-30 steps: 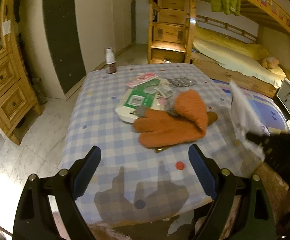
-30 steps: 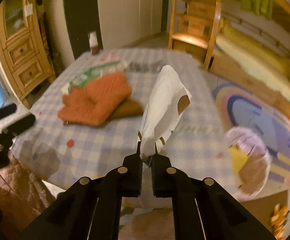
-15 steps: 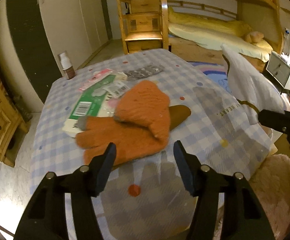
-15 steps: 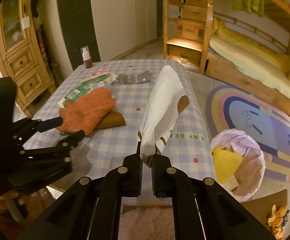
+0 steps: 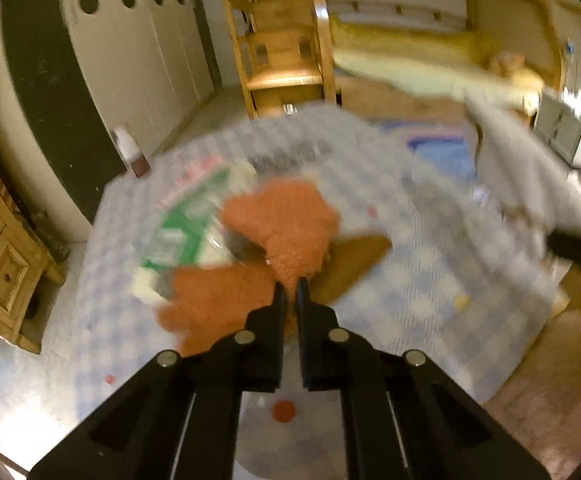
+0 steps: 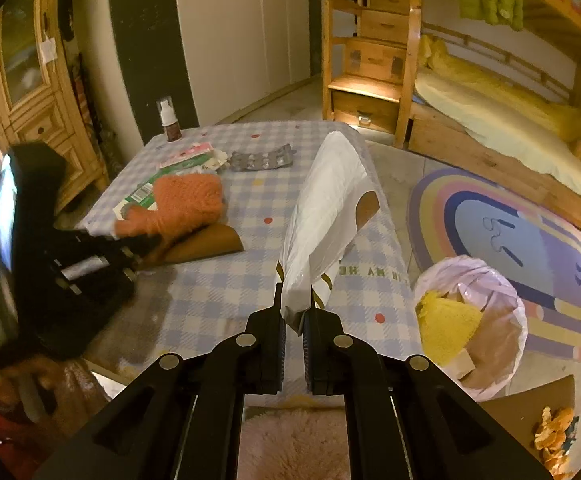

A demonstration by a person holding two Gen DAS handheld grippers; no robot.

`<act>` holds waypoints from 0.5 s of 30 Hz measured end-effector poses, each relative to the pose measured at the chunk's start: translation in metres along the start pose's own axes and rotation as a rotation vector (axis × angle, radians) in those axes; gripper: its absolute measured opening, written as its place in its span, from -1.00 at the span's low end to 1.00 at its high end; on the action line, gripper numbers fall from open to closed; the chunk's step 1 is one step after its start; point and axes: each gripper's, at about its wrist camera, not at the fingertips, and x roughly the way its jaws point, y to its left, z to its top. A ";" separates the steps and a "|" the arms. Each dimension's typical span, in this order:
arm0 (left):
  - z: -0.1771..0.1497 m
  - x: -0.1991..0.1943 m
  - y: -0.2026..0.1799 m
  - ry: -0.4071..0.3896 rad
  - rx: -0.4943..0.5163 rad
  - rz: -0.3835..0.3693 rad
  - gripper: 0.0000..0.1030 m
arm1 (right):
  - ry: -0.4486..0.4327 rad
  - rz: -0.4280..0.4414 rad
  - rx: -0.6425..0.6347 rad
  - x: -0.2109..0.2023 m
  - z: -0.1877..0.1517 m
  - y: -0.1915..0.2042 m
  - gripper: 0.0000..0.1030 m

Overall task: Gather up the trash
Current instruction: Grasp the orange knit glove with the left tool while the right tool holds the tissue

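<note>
A white plastic bag (image 6: 328,216) stands upright, pinched at its bottom edge by the right tool (image 6: 293,312), over the near right part of the checked surface (image 6: 218,284). The left tool (image 5: 289,292), its fingers pressed together, grips an orange knitted glove (image 5: 286,220) at mid-surface. Collecting seems only partly done: a green packet (image 6: 142,194), a blister pack (image 6: 260,159) and a small bottle (image 6: 169,122) lie farther off. A lined bin (image 6: 486,280) sits on the floor to the right. The cloth's edge reads "IN MY HE".

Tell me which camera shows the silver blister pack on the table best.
The right wrist view: the blister pack is sharp there, lying flat beyond the orange gloves. The left wrist view shows it only as a grey motion-blurred smear.
</note>
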 end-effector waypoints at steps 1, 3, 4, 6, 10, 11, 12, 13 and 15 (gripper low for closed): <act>0.006 -0.008 0.006 -0.025 -0.007 0.000 -0.93 | -0.009 0.000 -0.003 -0.003 0.001 0.000 -0.86; 0.018 -0.028 0.021 -0.074 -0.032 -0.016 -0.93 | -0.025 0.006 -0.001 -0.009 0.005 -0.002 -0.86; 0.025 -0.042 0.030 -0.105 -0.050 -0.034 -0.93 | -0.036 0.013 0.005 -0.013 0.007 -0.003 -0.86; 0.035 -0.068 0.040 -0.167 -0.059 -0.054 -0.93 | -0.055 0.019 0.011 -0.019 0.011 -0.006 -0.86; 0.049 -0.105 0.036 -0.252 -0.047 -0.092 -0.93 | -0.090 0.027 0.016 -0.032 0.016 -0.011 -0.86; 0.051 -0.111 0.033 -0.266 -0.043 -0.103 -0.93 | -0.095 0.030 0.017 -0.035 0.017 -0.012 -0.86; 0.054 -0.117 0.028 -0.281 -0.037 -0.124 -0.93 | -0.103 0.033 0.019 -0.039 0.017 -0.014 -0.86; 0.055 -0.120 0.022 -0.286 -0.031 -0.137 -0.93 | -0.109 0.033 0.021 -0.042 0.018 -0.016 -0.86; 0.058 -0.121 0.005 -0.292 -0.008 -0.170 -0.93 | -0.120 0.028 0.028 -0.047 0.017 -0.022 -0.86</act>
